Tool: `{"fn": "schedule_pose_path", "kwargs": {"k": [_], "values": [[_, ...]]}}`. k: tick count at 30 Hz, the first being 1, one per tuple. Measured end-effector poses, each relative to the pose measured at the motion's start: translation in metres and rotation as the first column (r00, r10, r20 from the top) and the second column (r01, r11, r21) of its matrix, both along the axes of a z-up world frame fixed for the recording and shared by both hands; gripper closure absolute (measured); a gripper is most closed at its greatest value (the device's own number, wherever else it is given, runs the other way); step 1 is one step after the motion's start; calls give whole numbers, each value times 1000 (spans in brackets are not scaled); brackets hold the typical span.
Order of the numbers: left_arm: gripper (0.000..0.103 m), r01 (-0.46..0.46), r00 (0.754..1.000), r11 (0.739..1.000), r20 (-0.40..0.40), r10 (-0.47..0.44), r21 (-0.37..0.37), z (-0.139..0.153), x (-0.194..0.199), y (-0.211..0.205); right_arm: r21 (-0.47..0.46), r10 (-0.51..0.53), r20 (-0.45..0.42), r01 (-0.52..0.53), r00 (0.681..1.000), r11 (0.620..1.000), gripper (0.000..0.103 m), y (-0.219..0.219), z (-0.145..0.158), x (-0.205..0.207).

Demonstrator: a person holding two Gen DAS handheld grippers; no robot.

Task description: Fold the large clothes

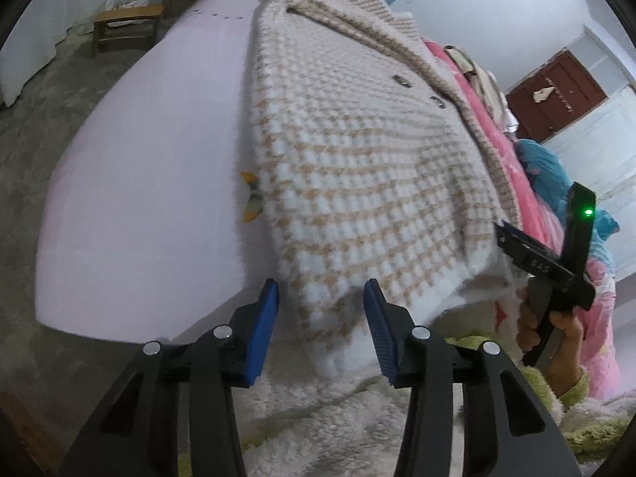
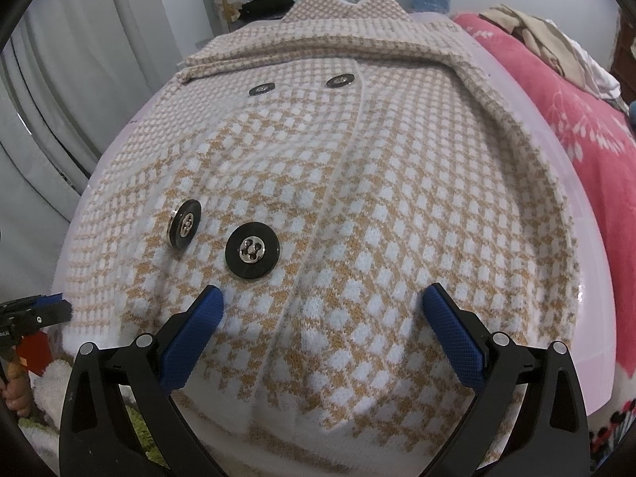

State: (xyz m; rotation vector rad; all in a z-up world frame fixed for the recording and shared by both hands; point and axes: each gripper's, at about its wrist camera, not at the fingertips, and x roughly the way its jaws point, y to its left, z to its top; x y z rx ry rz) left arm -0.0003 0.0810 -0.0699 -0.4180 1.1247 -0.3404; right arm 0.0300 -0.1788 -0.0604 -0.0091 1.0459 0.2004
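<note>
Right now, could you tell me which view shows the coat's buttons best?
The right wrist view: two large black buttons sit close and sharp on the coat, with two more farther up. The left wrist view shows only two small, blurred buttons far off.

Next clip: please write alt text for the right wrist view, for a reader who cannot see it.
A tan-and-white checked knit coat lies front-up on a pale lilac table, with four dark round buttons, the nearest one just beyond the right tongs, whose blue pads stand open over the hem. A pink blanket lies to the right, and the left tongs show at the left edge.
</note>
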Motion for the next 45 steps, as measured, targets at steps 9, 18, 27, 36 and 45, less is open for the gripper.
{"fn": "schedule_pose_path", "kwargs": {"k": [9,18,27,36,45], "values": [[60,40,999,998,16,-41,39,0,1,-9,44,-92,56,89,994,995,7,-48,30,-36],[61,71,997,996,23,-73,55,-1,0,-7,110,-249,-15,249,968,962,21,-100,23,-57],[63,65,997,995,44,-69,79,2,-3,-8,103,-250,-67,256,966,961,34,-102,13,-59],[63,64,997,995,48,-68,81,1,-3,-8,298,-332,-105,348,937,889,50,-138,10,-59],[63,66,996,993,52,-71,96,1,-4,-9,307,-384,-84,391,919,868,60,-148,11,-59]]}}
